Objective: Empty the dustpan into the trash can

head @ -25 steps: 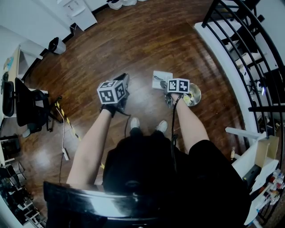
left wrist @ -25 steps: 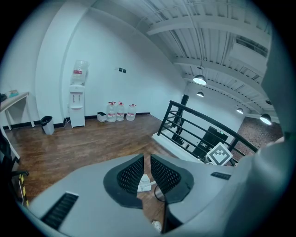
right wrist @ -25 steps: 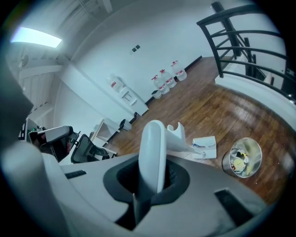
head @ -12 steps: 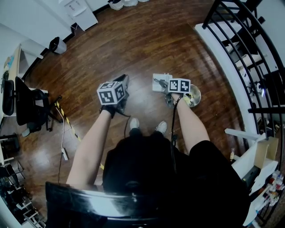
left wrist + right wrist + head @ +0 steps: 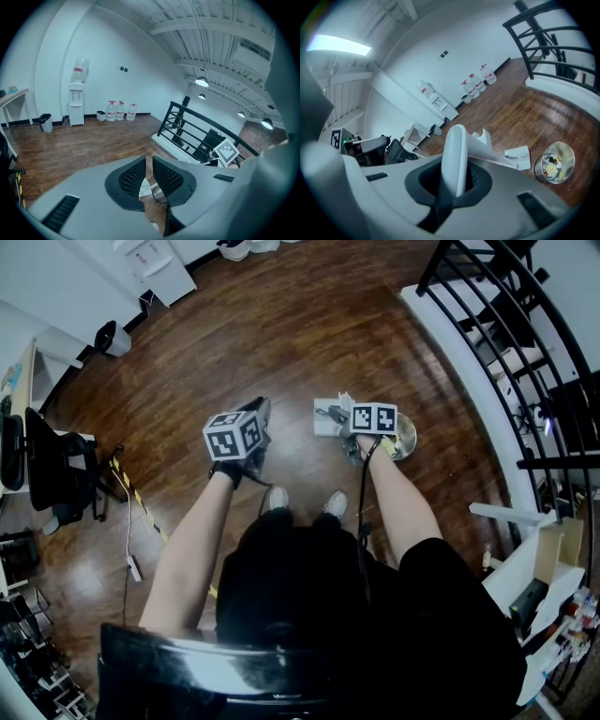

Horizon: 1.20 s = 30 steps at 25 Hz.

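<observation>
- The dustpan [image 5: 455, 150] was white.
- The trash can [image 5: 538, 169] was silvery metal, with yellowish litter inside.
- The left gripper [image 5: 149, 176] was grey, with black mesh-patterned pads [image 5: 132, 176]; its cube [image 5: 232, 435] bore black-and-white square markers.
- The floor [image 5: 309, 334] was reddish-brown plank wood.
- The railing [image 5: 206, 123] was black.
- The floor tape [image 5: 141, 491] was striped yellow and black.

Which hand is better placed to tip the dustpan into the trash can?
Right. The right tongs grip the dustpan by its handle, with the trash can just beside it. The left tongs are empty.
</observation>
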### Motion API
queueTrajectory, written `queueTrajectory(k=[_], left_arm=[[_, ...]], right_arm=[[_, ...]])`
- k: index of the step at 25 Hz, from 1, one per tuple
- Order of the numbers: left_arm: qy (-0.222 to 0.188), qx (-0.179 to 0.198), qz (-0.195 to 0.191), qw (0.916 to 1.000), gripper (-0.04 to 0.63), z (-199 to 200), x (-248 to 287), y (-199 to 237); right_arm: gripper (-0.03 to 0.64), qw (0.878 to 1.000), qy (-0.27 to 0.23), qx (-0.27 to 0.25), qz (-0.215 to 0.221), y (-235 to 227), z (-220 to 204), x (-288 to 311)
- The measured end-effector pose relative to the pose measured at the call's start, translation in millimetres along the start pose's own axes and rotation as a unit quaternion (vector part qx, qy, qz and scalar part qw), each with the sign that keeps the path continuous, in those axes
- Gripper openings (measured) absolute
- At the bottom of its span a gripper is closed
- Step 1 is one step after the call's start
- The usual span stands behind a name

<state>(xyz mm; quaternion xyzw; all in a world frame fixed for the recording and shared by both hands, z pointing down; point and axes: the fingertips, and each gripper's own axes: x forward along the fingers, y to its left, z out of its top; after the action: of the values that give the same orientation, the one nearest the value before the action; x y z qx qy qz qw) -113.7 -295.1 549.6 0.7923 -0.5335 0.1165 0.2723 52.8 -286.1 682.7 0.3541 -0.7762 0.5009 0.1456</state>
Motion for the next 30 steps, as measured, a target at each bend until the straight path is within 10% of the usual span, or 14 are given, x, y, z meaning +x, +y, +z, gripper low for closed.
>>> queueTrajectory(k=[30], left_arm=[[0.056, -0.143, -0.159, 0.9753, 0.111, -16, 20, 8]], right_arm=[[0.017, 0.994, -0.100, -0.004, -0.039, 126, 0, -54]])
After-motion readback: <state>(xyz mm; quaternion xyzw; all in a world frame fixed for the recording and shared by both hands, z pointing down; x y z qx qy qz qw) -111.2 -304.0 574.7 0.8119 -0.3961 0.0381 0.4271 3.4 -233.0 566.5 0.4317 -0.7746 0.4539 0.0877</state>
